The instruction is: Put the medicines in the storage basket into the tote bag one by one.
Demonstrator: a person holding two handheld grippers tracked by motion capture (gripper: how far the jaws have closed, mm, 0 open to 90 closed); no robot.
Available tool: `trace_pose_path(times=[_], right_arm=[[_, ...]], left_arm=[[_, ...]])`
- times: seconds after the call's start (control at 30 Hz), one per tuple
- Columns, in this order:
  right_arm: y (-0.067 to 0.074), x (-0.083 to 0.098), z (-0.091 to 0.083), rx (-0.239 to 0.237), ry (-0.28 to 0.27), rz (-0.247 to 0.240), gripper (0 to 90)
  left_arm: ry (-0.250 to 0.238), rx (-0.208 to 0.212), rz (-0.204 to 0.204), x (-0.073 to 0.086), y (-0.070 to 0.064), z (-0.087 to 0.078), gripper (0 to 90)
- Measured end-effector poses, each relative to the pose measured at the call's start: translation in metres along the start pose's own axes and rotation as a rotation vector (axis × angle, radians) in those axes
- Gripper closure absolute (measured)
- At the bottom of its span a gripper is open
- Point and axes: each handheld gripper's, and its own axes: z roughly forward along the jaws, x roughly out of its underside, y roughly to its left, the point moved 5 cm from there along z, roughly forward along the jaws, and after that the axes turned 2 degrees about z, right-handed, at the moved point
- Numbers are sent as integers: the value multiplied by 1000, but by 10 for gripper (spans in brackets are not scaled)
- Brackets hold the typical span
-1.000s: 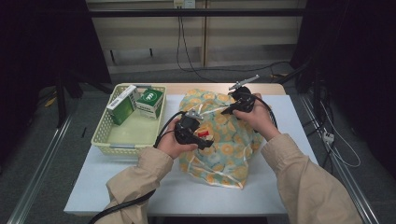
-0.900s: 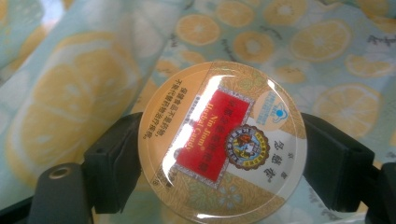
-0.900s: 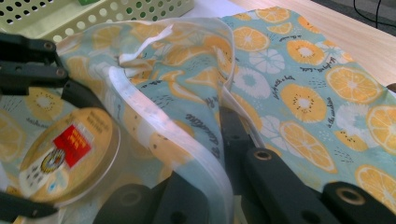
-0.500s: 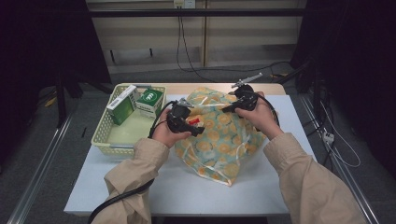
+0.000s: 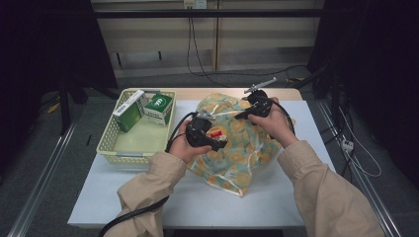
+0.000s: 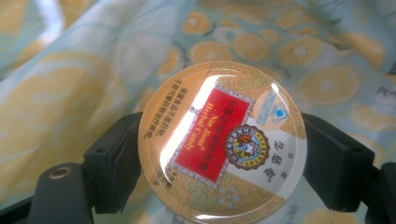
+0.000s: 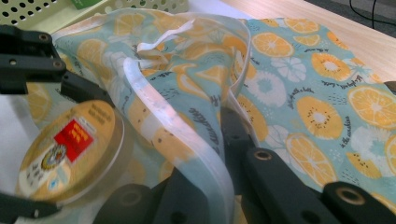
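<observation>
High view: the left tool [image 5: 211, 134] holds a round, flat candy tin with a red label and glossy lid [image 5: 215, 134] above a soft fabric bag printed with orange slices on pale blue [image 5: 242, 153], which lies slumped on the white table [image 5: 148, 197]. The right tool [image 5: 245, 114] is pressed together on the bag's pale edge band near its mouth, lifting it. A pale yellow perforated plastic basket [image 5: 118, 148] stands just beside the bag to the left, with two green-and-white cardboard boxes [image 5: 148, 107] at its far end.

Left gripper view: the left tool's jaws are pinching the tin [image 6: 223, 142] across its width, one black pad on each side of the rim. The lid is smooth and reflective; the grip bears on a thin curved edge. Judgement: the tin could pivot or slide out if tilted while being moved, since the contact is narrow and the metal slick.

Right gripper view: the right tool grips the translucent white edge band [image 7: 187, 140] of the bag; the cloth is limp and folds over itself. The tin [image 7: 70, 149] hangs near the opening. Judgement: the band could slip and the mouth sag, snagging the tin on the cloth.
</observation>
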Motion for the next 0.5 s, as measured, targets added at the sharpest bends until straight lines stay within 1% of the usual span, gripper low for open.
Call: trace_pose_path(times=[0.03, 0.07, 0.13, 0.23, 0.33, 0.47, 0.5], right_arm=[[0, 0, 1, -2, 2, 6, 900], [-1, 0, 2, -1, 4, 2, 900], [-3, 1, 5, 0, 8, 12, 900], [-9, 2, 11, 4, 14, 23, 900], [-15, 2, 16, 9, 11, 41, 900], [-23, 1, 22, 12, 8, 50, 900], [-25, 1, 23, 13, 8, 55, 900]], left_arm=[[1, 19, 8, -1, -1, 3, 203], [-1, 19, 9, -2, -2, 5, 203], [-1, 21, 2, -3, -1, 10, 203], [1, 23, -15, -2, 1, 19, 203], [5, 23, -25, -2, 4, 28, 203], [12, 14, -33, -3, 9, 37, 203], [10, 6, -35, -4, 10, 38, 203]])
